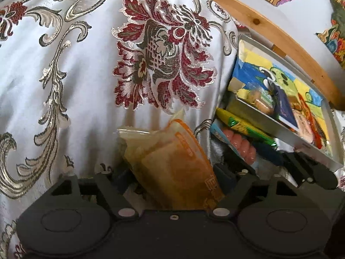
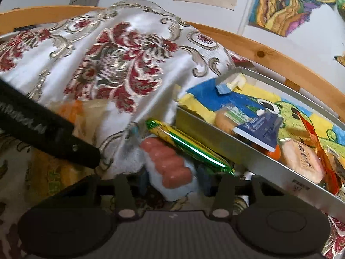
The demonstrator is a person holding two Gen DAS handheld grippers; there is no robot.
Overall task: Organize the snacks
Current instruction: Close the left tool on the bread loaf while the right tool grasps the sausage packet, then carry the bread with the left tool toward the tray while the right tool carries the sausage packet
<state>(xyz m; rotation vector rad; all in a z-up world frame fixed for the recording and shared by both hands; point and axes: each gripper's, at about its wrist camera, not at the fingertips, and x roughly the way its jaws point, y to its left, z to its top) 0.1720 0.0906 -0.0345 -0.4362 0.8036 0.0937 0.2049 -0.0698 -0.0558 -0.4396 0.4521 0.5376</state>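
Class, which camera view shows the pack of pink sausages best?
The right wrist view: the sausage pack lies central and near-whole between the right gripper fingers. The left wrist view shows only a partial glimpse beside the green packet.

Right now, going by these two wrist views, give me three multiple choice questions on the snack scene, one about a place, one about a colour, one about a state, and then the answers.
1. Where does the green and yellow snack stick lie?
A. Inside the tray
B. Outside the tray, along its near wall
C. In the left gripper

2. What colour is the wrapper of the packet in the left gripper?
A. Clear with orange print
B. Solid blue
C. Black

3. What is the right gripper doing?
A. Standing open around the pink sausage pack
C. Shut on the snack stick
B. Resting inside the tray

Answers: 1 B, the stick lies on the cloth against the tray's grey wall. 2 A, orange lettering runs over see-through film. 3 A, both fingers stand apart from the pack.
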